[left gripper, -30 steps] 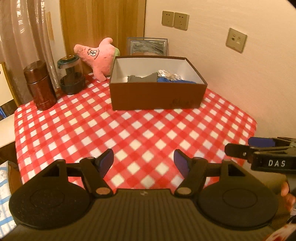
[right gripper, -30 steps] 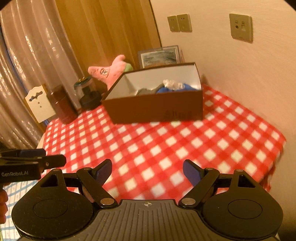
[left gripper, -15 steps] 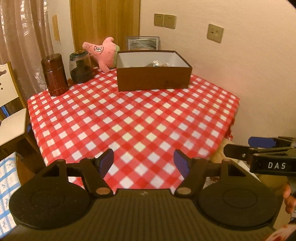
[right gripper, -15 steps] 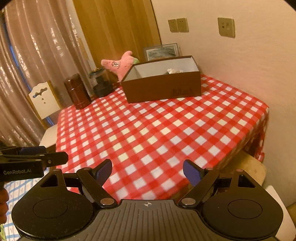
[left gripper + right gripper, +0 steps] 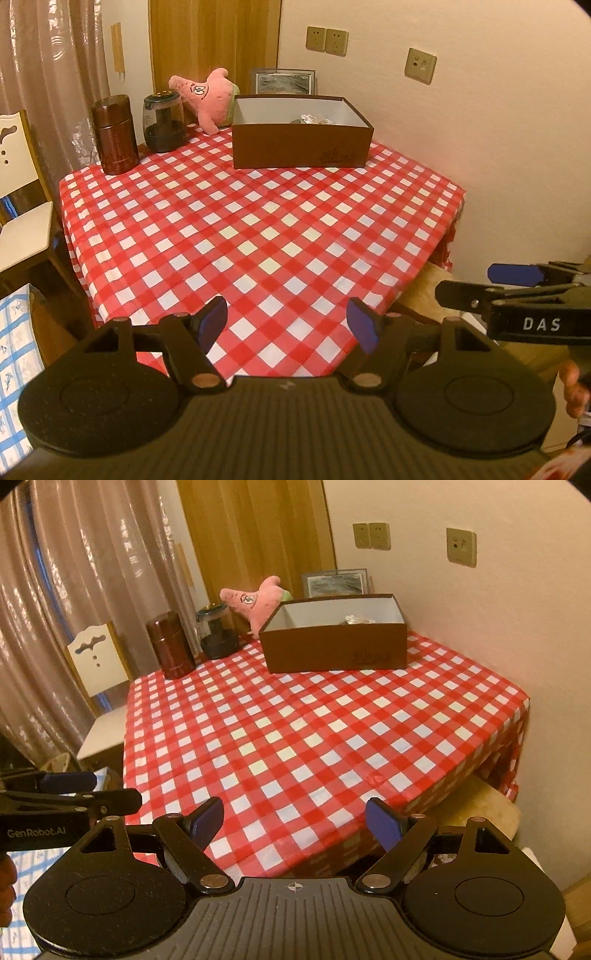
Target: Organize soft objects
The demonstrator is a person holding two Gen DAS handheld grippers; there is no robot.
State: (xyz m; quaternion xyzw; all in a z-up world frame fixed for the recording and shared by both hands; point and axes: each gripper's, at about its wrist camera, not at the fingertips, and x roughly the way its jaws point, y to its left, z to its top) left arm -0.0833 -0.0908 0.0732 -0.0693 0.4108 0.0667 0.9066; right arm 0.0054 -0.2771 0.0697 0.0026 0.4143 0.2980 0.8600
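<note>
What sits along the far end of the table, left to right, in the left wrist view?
Brown canister → dark glass jar → pink star plush → brown box. The framed picture behind the box overlaps it, so it is left out.

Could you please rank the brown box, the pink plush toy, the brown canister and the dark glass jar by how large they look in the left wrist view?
1. Brown box.
2. Pink plush toy and brown canister: too alike to rank.
3. Dark glass jar.
</note>
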